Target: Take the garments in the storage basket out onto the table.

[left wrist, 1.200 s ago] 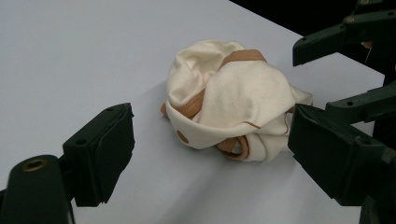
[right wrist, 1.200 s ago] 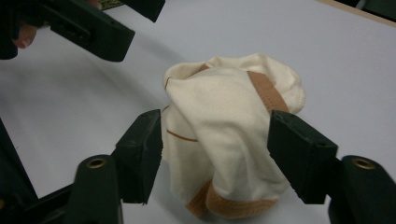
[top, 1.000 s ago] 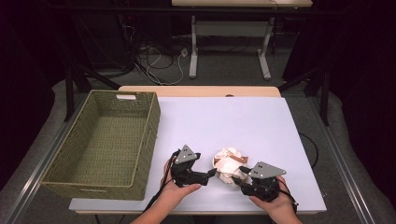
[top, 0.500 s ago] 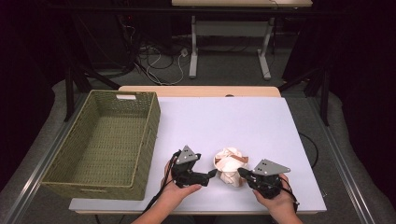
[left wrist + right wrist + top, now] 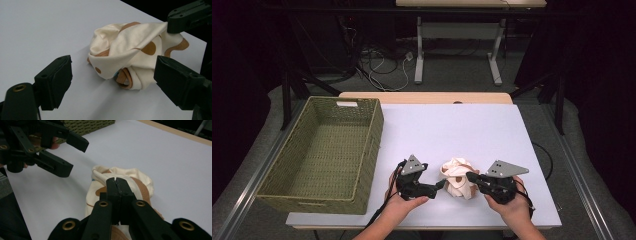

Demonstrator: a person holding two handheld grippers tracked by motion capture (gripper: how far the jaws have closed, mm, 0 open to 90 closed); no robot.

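Woven basket (image 5: 324, 150) at nine o'clock, nothing in it. Left gripper (image 5: 438, 186) released, wide open beside the cloth. Cream spotted cloth (image 5: 458, 177) bunched at six o'clock on the white table (image 5: 462, 127). Right gripper (image 5: 471, 176) just clamped onto the cloth. Probably picking up; next, lift and carry to the basket.

cloth (image 5: 130, 53): cream, tan dots and bands | basket (image 5: 319, 155): olive-green weave | table (image 5: 472, 130): white

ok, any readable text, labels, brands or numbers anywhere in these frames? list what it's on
None readable.
White tag on the basket far rim: too small to read, may be blank.
Cream cloth: brown dots and bands, no lettering.
Left gripper, right gripper: no markings visible.
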